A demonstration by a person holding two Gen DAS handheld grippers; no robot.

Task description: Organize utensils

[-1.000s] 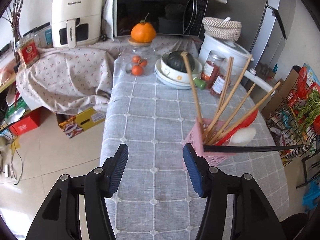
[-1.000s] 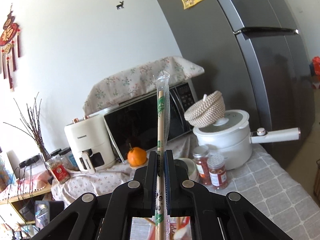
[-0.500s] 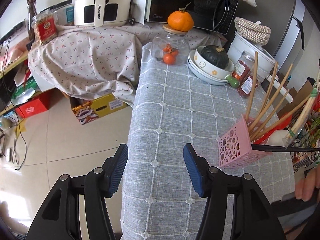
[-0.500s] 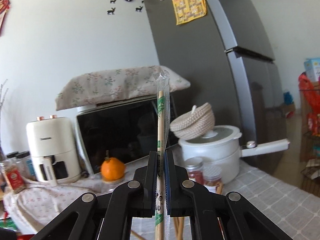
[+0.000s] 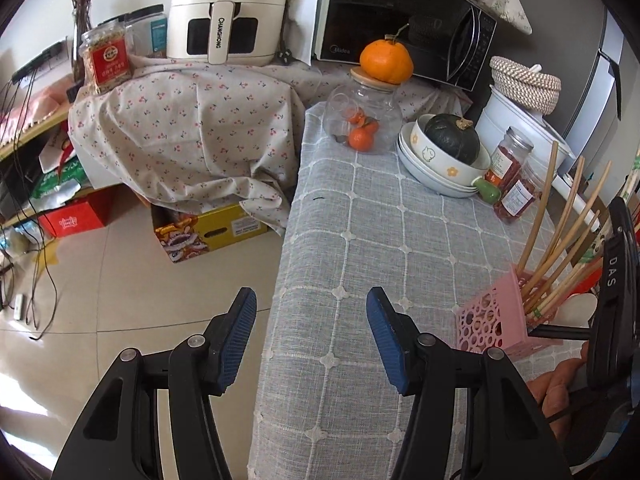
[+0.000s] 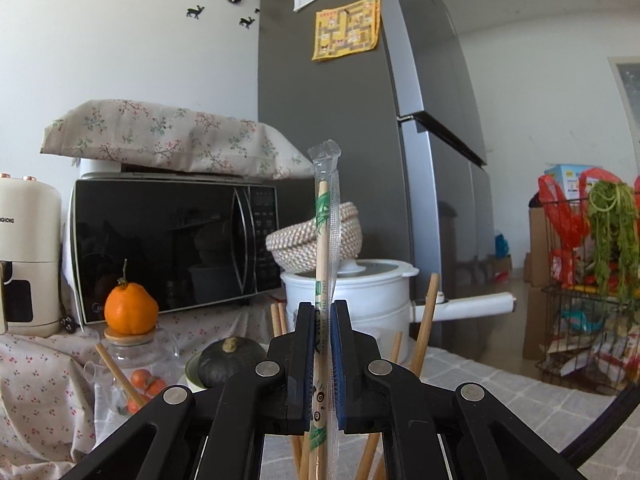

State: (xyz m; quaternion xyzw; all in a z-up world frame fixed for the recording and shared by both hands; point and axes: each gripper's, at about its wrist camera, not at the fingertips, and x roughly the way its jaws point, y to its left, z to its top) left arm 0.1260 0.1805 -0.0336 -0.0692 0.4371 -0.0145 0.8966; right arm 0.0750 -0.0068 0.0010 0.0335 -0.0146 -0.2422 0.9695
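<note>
My right gripper (image 6: 320, 312) is shut on a pair of wrapped chopsticks (image 6: 326, 248), held upright in their clear sleeve. Tips of other wooden chopsticks (image 6: 424, 320) rise around it from below. In the left wrist view a pink perforated utensil basket (image 5: 496, 320) stands at the table's right side with several wooden chopsticks (image 5: 540, 216), a red spoon and a white spoon in it; the right gripper's body (image 5: 612, 300) stands over it. My left gripper (image 5: 312, 320) is open and empty above the table's left edge.
A grey checked tablecloth (image 5: 360, 240) covers the table. At the back stand a glass jar of oranges (image 5: 362, 124), stacked bowls with a green squash (image 5: 448, 148), two red spice jars (image 5: 512, 184), a white pot (image 6: 360, 292), a microwave (image 6: 168, 240) and a fridge (image 6: 340, 140). Floor and boxes lie left.
The left gripper has swung left and back, so the pink basket now sits at the far right. The right gripper has come down with the wrapped chopsticks among the basket's chopsticks.
</note>
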